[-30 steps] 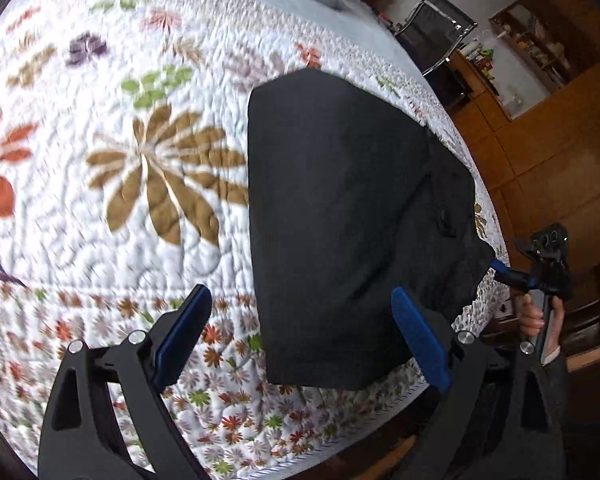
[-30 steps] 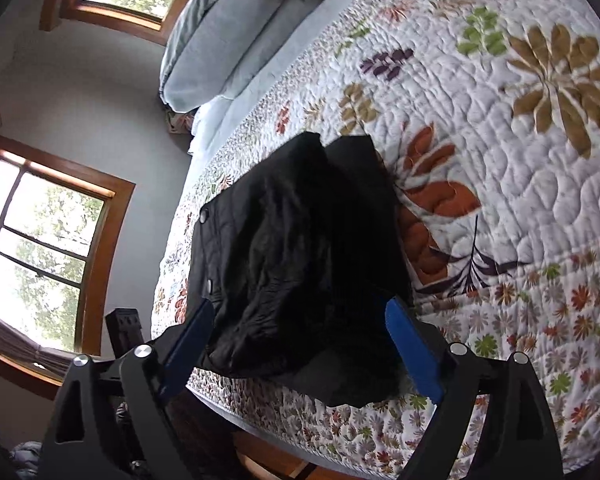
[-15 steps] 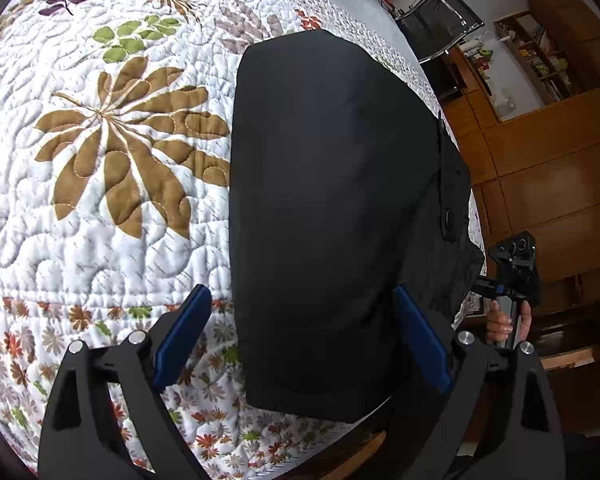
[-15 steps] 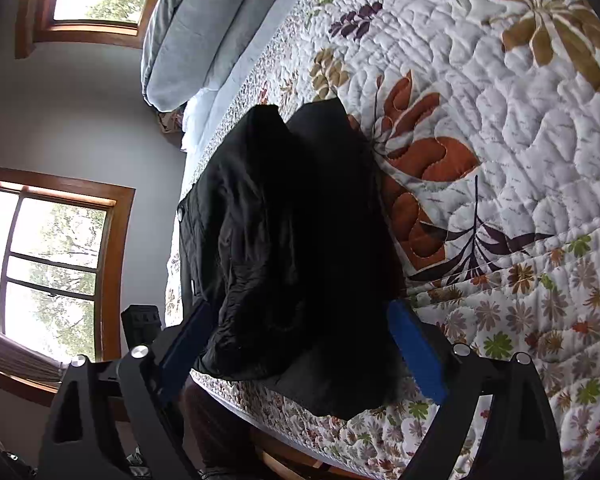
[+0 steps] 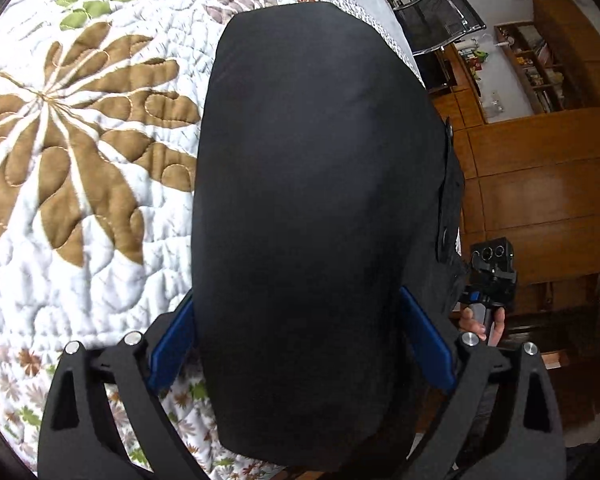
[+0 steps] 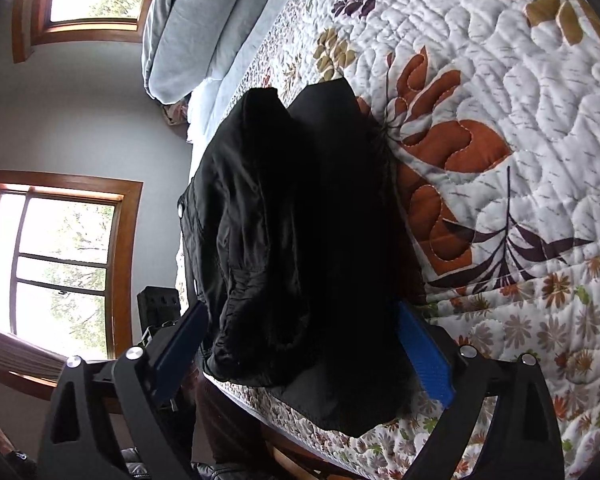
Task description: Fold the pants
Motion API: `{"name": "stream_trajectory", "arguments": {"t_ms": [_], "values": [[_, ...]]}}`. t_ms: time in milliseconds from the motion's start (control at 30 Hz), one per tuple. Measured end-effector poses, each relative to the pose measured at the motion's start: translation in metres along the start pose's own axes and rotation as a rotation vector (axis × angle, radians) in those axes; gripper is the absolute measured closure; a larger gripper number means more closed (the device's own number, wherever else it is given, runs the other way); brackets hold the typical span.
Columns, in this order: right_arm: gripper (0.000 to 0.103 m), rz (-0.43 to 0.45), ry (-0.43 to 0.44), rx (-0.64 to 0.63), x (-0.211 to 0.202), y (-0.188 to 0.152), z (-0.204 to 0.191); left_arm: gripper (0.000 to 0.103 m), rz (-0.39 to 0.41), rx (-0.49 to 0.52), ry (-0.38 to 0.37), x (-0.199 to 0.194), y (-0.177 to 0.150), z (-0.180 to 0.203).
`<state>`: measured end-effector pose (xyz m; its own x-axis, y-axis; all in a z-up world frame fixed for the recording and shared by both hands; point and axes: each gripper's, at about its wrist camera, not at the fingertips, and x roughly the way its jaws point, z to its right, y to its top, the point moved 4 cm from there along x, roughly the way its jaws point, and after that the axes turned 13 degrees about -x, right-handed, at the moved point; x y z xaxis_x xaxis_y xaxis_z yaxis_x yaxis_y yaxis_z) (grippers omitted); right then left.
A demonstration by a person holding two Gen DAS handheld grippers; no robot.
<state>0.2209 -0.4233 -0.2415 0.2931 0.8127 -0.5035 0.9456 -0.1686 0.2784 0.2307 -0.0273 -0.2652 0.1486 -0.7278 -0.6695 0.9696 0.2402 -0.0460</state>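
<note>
Black pants [image 5: 316, 208] lie folded in a bundle on a quilted floral bedspread [image 5: 80, 140], near the bed's edge. My left gripper [image 5: 300, 344] is open, its blue pads on either side of the bundle's smooth near end. The cloth covers the gap between them. In the right wrist view the pants [image 6: 300, 232] show their crumpled waist end with snap buttons. My right gripper [image 6: 304, 344] is open too, its blue pads astride that end. The right gripper and the hand holding it [image 5: 488, 280] also show in the left wrist view beyond the pants.
Grey pillows [image 6: 192, 20] lie at the head of the bed. Windows [image 6: 60, 256] are on the wall to the left. Wooden cabinets [image 5: 540, 184] and a black chair [image 5: 440, 20] stand beyond the bed's edge. The quilt [image 6: 500, 120] stretches wide to the right of the pants.
Both grippers have moved forward and closer to the pants. The bundle now lies between each pair of open fingers instead of ahead of them. The pants have not visibly shifted.
</note>
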Motion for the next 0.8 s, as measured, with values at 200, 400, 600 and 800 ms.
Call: {"name": "stream_trajectory", "arguments": {"t_ms": [200,400,600,800], "values": [[0.006,-0.026,-0.034,-0.020,0.016,0.004,-0.004,0.004,-0.012,-0.005,0.011,0.016,0.010,0.015],[0.005,-0.054,-0.067,-0.072,0.026,0.004,-0.013,0.004,-0.014,-0.013,0.002,0.022,0.010,0.024],[0.010,-0.057,-0.069,-0.127,0.042,0.008,-0.027,0.003,-0.012,-0.015,0.004,0.032,0.013,0.031],[0.027,-0.041,-0.064,-0.152,0.040,0.010,-0.029,0.004,0.012,-0.001,0.011,0.033,0.007,0.037]]}}
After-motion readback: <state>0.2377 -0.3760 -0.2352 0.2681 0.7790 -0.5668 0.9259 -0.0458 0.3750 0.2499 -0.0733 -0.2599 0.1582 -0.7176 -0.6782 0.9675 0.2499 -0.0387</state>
